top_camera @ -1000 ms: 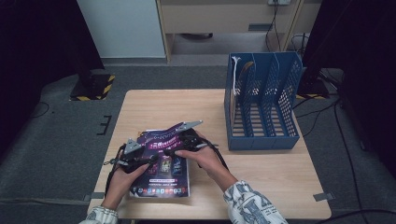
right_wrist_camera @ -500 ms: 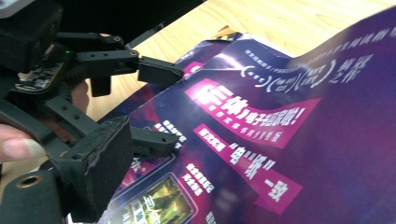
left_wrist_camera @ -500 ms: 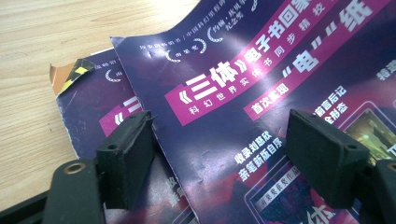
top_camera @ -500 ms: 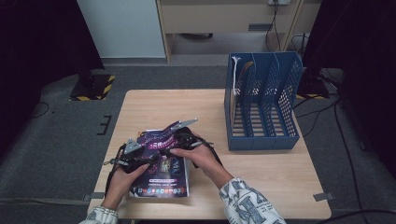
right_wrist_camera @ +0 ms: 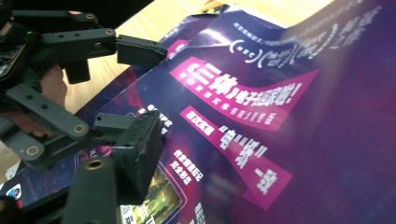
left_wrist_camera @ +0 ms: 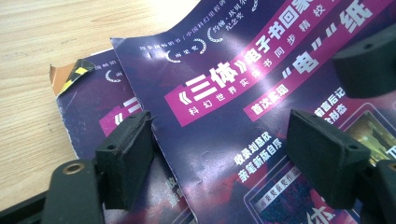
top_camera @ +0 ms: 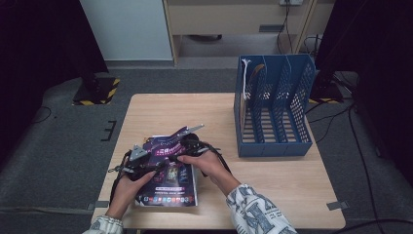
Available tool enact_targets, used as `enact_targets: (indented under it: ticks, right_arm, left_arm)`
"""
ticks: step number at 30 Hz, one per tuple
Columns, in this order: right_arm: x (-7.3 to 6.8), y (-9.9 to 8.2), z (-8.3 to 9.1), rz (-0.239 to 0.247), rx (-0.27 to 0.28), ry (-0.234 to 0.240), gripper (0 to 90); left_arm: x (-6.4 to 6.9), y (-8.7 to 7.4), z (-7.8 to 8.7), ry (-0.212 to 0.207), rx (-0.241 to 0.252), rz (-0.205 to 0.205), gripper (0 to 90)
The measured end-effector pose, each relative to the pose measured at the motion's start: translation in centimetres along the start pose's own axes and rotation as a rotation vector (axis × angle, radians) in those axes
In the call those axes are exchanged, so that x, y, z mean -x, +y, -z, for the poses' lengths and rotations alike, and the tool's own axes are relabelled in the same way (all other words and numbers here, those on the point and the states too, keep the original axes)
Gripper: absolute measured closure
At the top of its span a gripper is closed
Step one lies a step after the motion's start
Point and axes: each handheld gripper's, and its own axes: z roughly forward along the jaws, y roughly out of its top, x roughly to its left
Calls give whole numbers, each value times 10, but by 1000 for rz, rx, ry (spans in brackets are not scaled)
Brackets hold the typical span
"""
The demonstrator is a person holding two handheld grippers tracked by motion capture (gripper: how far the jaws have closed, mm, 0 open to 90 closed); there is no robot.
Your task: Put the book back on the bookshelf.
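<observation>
Two purple magazines lie stacked on the wooden table. The top magazine is curled up off the lower magazine. My left gripper is open, one pad at the top magazine's side edge and the other over its cover. My right gripper comes in from the right and its jaws have just been closing. The raised cover lies between them and hides one jaw. Its near finger stands off the paper, so it is open.
A blue slotted file rack stands at the table's right back, with something pale in its leftmost slot. Bare tabletop runs behind the magazines and to the front right. The left gripper is also seen in the right gripper view.
The right hand has edged slightly left, closer over the raised magazine. The left hand has stayed where it was.
</observation>
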Motion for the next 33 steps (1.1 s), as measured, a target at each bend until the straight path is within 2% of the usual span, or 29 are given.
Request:
enact_targets:
  ticks: [5, 6, 7, 8, 9, 11, 12, 13, 18, 19, 21, 25, 28, 33]
  right_arm:
    - [5, -2, 1, -57, -11, -2, 493]
    - [5, -2, 1, -57, -11, -2, 493]
    - [8, -3, 1, -75, 2, 5, 560]
    - [8, -3, 1, -75, 2, 5, 560]
    - [11, -3, 2, -82, 19, 13, 630]
    - [12, -2, 5, -91, 44, 20, 704]
    - [12, -2, 5, -91, 44, 20, 704]
    - [13, 0, 9, -86, 81, 38, 751]
    - [7, 4, 15, -47, 112, 40, 763]
    - [4, 4, 20, -24, 135, 46, 767]
    - [2, 5, 26, -5, 157, 46, 768]
    - [3, 5, 37, 13, 192, 27, 770]
    - [6, 4, 42, 16, 207, 14, 770]
    - [11, 1, 54, 35, 263, -9, 771]
  left_arm:
    - [0, 0, 0, 3, -5, -7, 231]
    - [0, 0, 0, 3, -5, -7, 229]
    - [0, 1, 1, 5, -5, -1, 225]
    - [0, 1, 1, 5, -5, -1, 221]
    - [-1, 1, 1, 4, -5, 6, 212]
    - [-2, 2, 2, 5, 5, 18, 200]
    - [-2, 2, 2, 5, 5, 18, 197]
    - [-2, 3, 3, 5, 7, 16, 191]
    - [-3, 7, 9, 17, 51, 28, 168]
    - [-4, 8, 12, 16, 81, 48, 168]
    - [-5, 9, 14, 10, 100, 62, 162]
    - [-4, 9, 13, -11, 93, 65, 152]
    - [-1, 9, 12, -28, 86, 54, 146]
    - [6, 8, 9, -60, 72, 35, 144]
